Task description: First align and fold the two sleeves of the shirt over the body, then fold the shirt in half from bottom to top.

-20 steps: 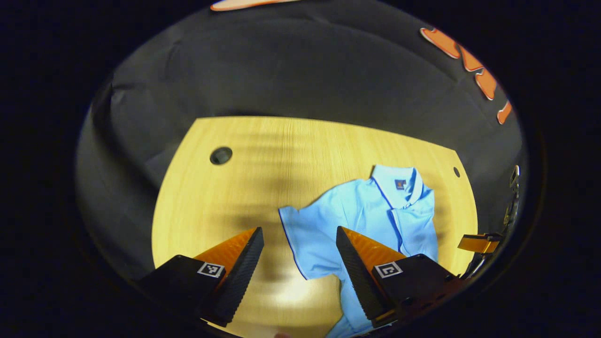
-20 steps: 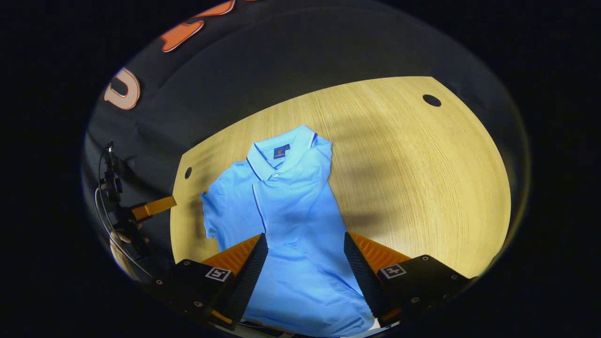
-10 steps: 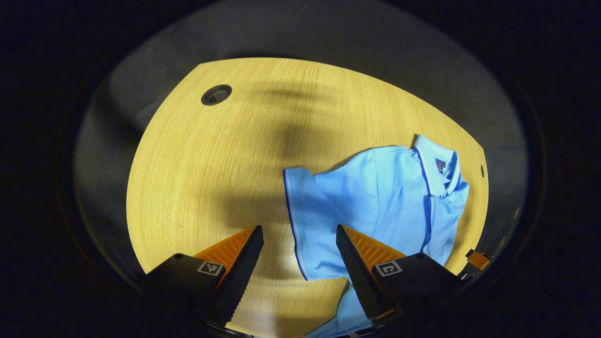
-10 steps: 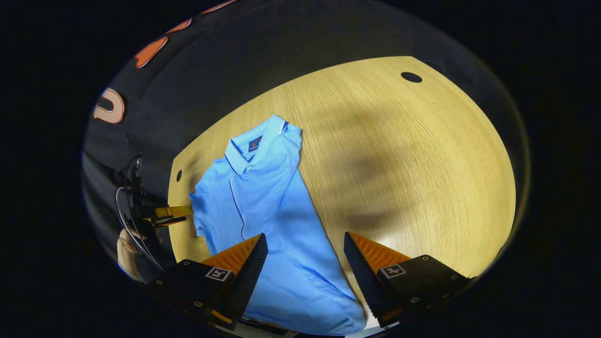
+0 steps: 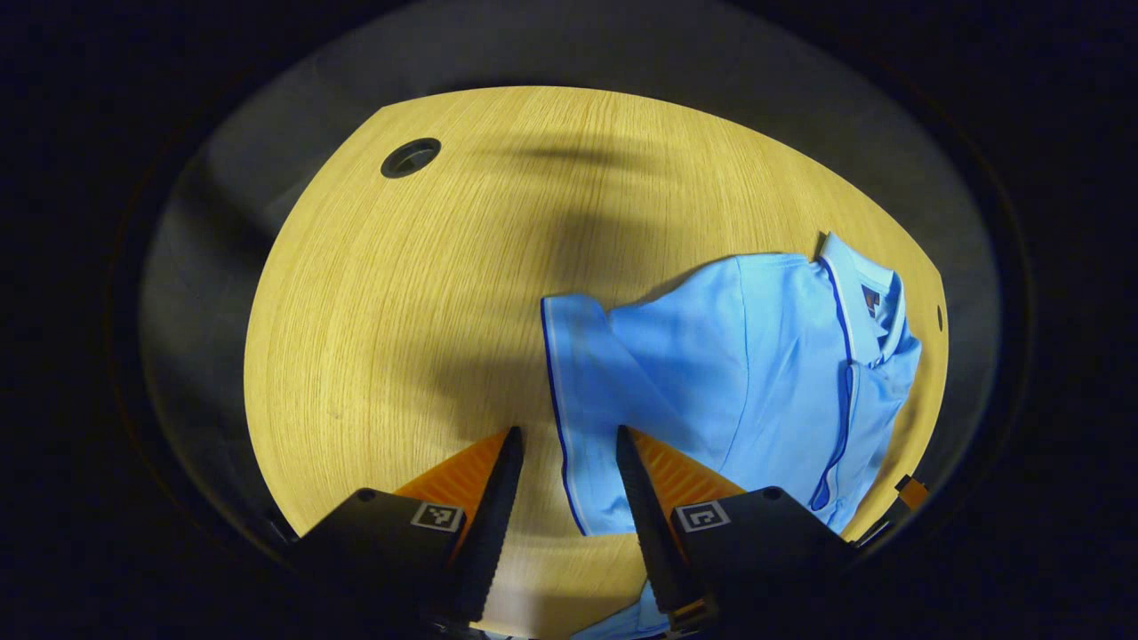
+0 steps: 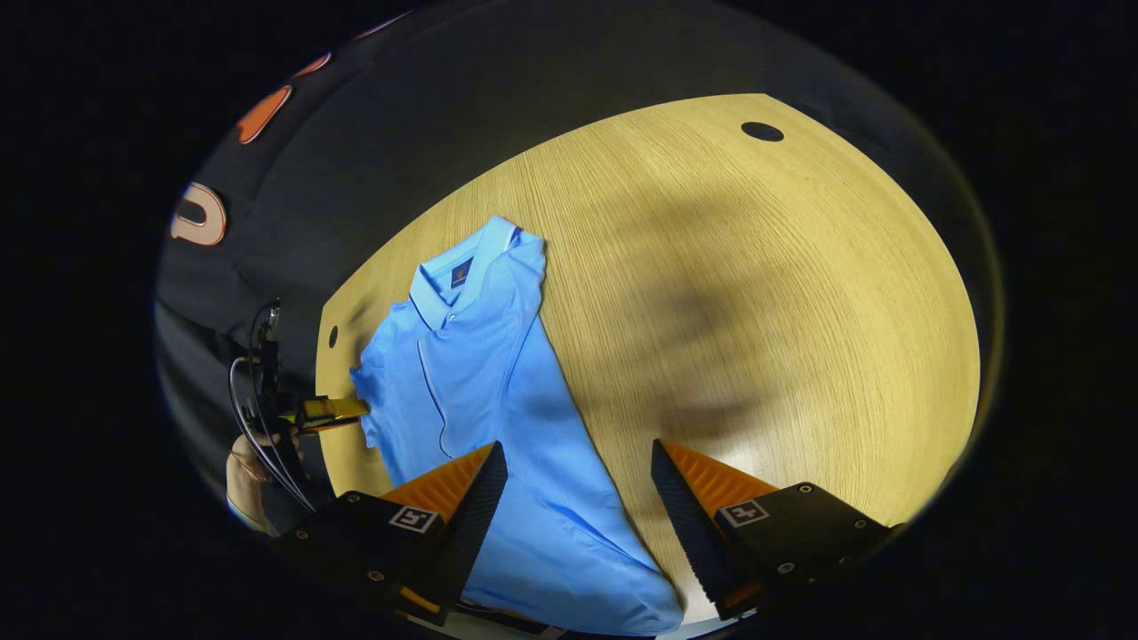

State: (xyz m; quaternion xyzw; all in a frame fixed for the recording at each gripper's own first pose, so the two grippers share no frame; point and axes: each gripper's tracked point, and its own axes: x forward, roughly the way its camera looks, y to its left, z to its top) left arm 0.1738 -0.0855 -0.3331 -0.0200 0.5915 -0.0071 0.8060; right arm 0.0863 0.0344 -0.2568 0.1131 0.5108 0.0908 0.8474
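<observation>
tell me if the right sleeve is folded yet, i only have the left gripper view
Observer: Yes. In the right gripper view the right sleeve lies folded over the shirt.
Operator: where's the right gripper
Observer: The right gripper hangs open over the shirt's lower part, holding nothing.
Operator: how close is my left one to the sleeve
Observer: Seen from there, the left gripper is right at the left sleeve edge; I can't tell whether they touch.
</observation>
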